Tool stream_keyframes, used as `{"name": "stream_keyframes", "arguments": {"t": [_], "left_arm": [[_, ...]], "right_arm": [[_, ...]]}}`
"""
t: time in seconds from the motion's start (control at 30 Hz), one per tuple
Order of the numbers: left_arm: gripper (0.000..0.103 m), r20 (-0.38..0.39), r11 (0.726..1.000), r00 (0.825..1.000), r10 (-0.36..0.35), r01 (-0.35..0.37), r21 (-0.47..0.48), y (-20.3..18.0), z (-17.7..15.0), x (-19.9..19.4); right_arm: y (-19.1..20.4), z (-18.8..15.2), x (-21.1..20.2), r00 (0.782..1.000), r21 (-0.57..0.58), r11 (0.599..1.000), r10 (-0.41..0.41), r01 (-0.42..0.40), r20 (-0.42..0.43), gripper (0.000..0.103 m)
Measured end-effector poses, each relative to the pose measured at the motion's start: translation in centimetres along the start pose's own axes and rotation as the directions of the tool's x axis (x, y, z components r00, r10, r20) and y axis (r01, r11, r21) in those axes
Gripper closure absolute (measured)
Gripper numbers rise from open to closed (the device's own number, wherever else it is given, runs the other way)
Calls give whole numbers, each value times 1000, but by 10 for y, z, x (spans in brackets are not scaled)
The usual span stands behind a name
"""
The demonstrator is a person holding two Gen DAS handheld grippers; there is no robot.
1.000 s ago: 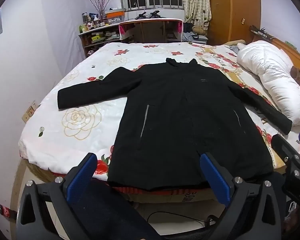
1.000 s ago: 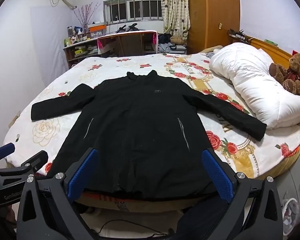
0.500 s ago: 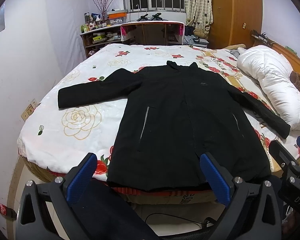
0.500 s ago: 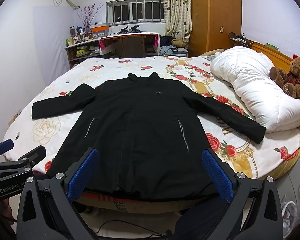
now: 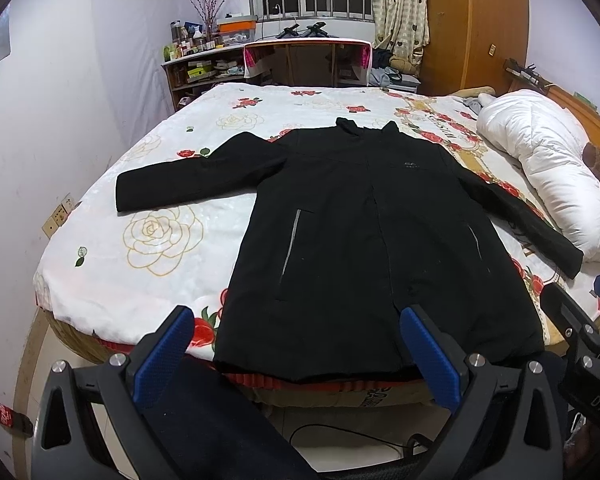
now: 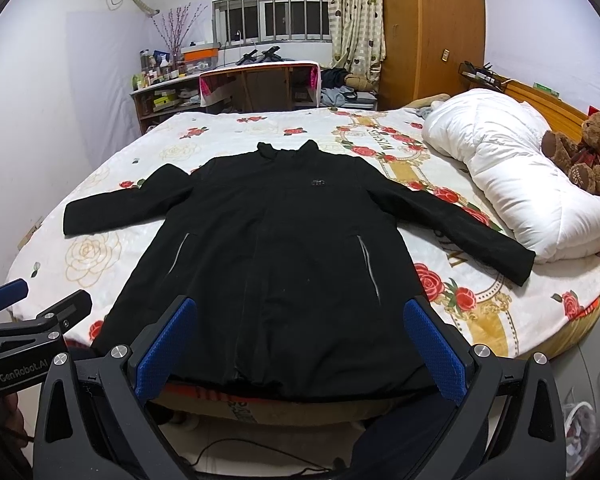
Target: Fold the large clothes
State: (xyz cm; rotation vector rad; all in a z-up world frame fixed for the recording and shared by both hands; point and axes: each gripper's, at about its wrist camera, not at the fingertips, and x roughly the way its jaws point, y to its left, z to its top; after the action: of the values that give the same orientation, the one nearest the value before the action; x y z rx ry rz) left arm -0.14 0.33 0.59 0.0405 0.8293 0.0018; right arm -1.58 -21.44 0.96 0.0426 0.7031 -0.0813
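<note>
A large black coat [image 5: 364, 232] lies flat and face up on the floral bed, both sleeves spread out, collar at the far end and hem at the near edge; it shows the same way in the right wrist view [image 6: 284, 248]. My left gripper [image 5: 296, 356] is open and empty, held in front of the hem, off the bed. My right gripper [image 6: 300, 348] is open and empty, also just short of the hem. Each gripper shows at the edge of the other's view.
The bed [image 5: 148, 240] has a rose-patterned cover. A rolled white duvet [image 6: 516, 176] and a teddy bear [image 6: 584, 148] lie at the right side. A desk and cluttered shelves [image 5: 228, 64] stand beyond the bed. Cables [image 5: 340, 436] lie on the floor below.
Both grippers have risen and tilted slightly, so the coat sits a little lower in both views. Nothing was taken hold of; the coat has not moved.
</note>
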Motion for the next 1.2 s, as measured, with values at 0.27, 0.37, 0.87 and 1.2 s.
{"name": "stream_keyframes", "arguments": {"t": [0.27,0.37,0.87,1.2], "left_arm": [[0,3,1000,1000,1,-1,-3,2,1,1],[0,1,1000,1000,1,-1,-4,2,1,2],[0,-9,1000,1000,-1,1,-14,5,5,6],[0,94,994,994,60,-51,-95,71,28,9]], "right_arm": [[3,-1,0,1000,-4,1000,-2,3,5,0],[3,-1,0,1000,-4,1000,-4,4,6,0],[8,4,6,1000,-29,1000,-1,0,-8,0],[35,37,31,989,-150,980,141,-132,47,0]]}}
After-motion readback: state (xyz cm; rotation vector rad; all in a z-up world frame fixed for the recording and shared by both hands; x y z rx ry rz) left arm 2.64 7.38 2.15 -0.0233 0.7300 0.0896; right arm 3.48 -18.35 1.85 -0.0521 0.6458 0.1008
